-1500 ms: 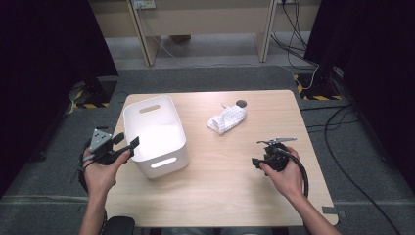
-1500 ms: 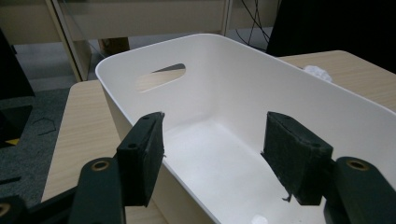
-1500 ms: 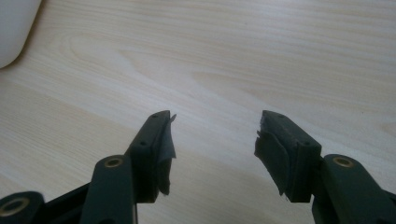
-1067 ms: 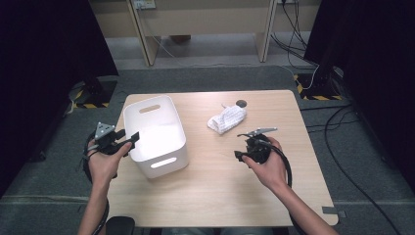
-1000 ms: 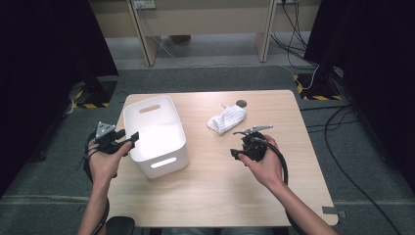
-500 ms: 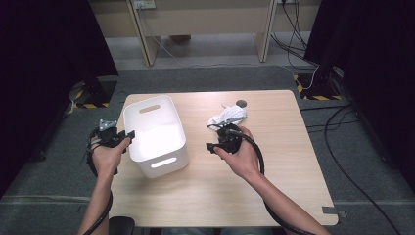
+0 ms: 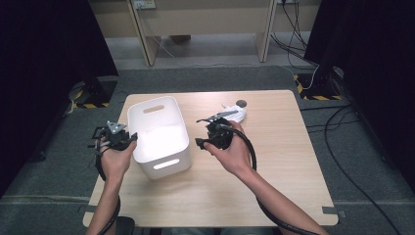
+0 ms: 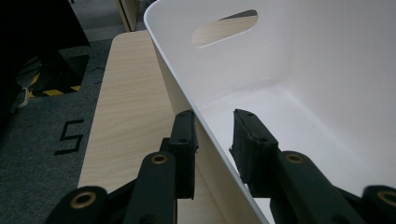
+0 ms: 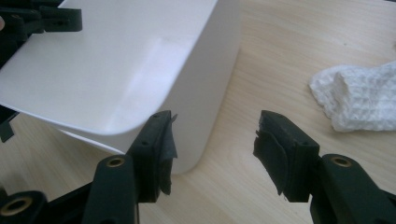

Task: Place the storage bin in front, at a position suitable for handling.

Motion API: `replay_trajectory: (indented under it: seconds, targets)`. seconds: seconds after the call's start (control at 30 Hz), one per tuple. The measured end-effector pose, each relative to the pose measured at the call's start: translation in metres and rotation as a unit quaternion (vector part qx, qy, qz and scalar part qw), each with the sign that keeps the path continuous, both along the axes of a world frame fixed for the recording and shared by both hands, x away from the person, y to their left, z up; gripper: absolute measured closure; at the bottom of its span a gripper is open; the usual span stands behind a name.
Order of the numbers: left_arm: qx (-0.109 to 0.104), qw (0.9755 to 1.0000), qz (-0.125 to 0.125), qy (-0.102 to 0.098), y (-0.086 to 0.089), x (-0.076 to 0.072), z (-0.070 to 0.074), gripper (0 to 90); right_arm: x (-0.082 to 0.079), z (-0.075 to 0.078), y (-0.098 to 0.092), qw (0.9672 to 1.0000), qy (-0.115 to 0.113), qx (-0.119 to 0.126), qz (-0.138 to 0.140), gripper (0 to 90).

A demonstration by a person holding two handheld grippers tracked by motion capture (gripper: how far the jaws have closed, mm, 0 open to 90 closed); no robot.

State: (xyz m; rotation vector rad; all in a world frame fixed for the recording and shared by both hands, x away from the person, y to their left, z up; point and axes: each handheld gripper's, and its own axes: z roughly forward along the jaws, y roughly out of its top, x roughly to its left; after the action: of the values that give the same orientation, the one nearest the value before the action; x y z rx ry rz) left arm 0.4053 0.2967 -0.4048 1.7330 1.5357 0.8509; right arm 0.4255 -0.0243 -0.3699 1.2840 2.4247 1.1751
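A white plastic bin (image 7: 165, 165) with handle slots stands on the left half of the wooden table (image 7: 274, 161). My left gripper (image 7: 131, 139) straddles the bin's left wall (image 8: 280, 70). One jaw is outside against the wall and the other is inside. Its jaws have just been closing, and a small gap remains at the inner pad (image 8: 247, 140). My right gripper (image 7: 200, 137) hangs open beside the bin's right side, near its front corner (image 9: 201, 70). Nothing is between its pads (image 9: 275, 149). A crumpled white cloth (image 7: 238, 116) (image 9: 359, 98) lies just beyond the right hand.
A small dark round thing (image 7: 241, 103) sits behind the cloth near the table's far edge. Grey carpet, black curtains and cables surround the table. Yellow-black tape (image 8: 51, 88) marks the floor at the left.
My right gripper has crossed from the table's right side to the bin's right wall. The left gripper has slid onto the bin's left rim and its jaws have narrowed around the wall.
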Motion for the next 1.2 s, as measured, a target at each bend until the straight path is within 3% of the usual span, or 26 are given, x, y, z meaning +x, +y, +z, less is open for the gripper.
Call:
replay_trajectory:
  seconds: [0.13,0.43,0.47,0.5,0.53,0.57,0.67,0.77,0.87,1.03,1.2]
  targets:
    - [-0.002,1.0000,-0.009,-0.003,-0.009,-0.007,0.001,68.3,-0.001,0.003,0.009,1.0000,-0.003,0.000,0.005,45.7]
    - [-0.014,0.9995,-0.029,-0.004,-0.026,-0.015,0.002,64.4,0.008,0.009,0.016,0.9997,-0.013,0.003,-0.018,45.5]
    - [-0.015,0.9993,-0.033,-0.003,-0.029,-0.016,0.002,64.4,0.010,0.009,0.017,0.9997,-0.014,-0.001,-0.020,45.3]
    - [-0.016,0.9992,-0.037,-0.002,-0.030,-0.016,0.002,63.8,0.013,0.007,0.019,0.9993,-0.014,-0.020,-0.028,45.7]
    - [-0.017,0.9990,-0.042,-0.002,-0.031,-0.017,0.002,62.3,0.016,0.002,0.019,0.9987,-0.011,-0.038,-0.033,47.7]
    - [-0.016,0.9988,-0.045,-0.003,-0.031,-0.017,0.002,61.3,0.017,0.000,0.019,0.9986,-0.005,-0.040,-0.034,49.5]
    - [-0.018,0.9986,-0.044,-0.025,-0.028,-0.015,0.003,54.8,0.017,-0.006,0.018,0.9977,0.009,-0.059,-0.030,56.8]
    - [-0.018,0.9978,-0.041,-0.049,-0.025,-0.015,0.012,50.5,0.017,-0.005,0.019,0.9979,0.016,-0.060,-0.019,64.2]
    - [-0.015,0.9973,-0.041,-0.058,-0.022,-0.012,0.019,48.1,0.016,-0.003,0.021,0.9974,0.017,-0.070,-0.007,72.3]
    - [-0.014,0.9967,-0.046,-0.066,-0.017,-0.010,0.027,46.7,0.018,-0.001,0.013,0.9957,0.012,-0.092,0.005,81.3]
    - [-0.027,0.9961,-0.059,-0.060,-0.015,-0.006,0.028,46.5,0.020,0.002,-0.014,0.9947,0.021,-0.100,0.016,84.1]
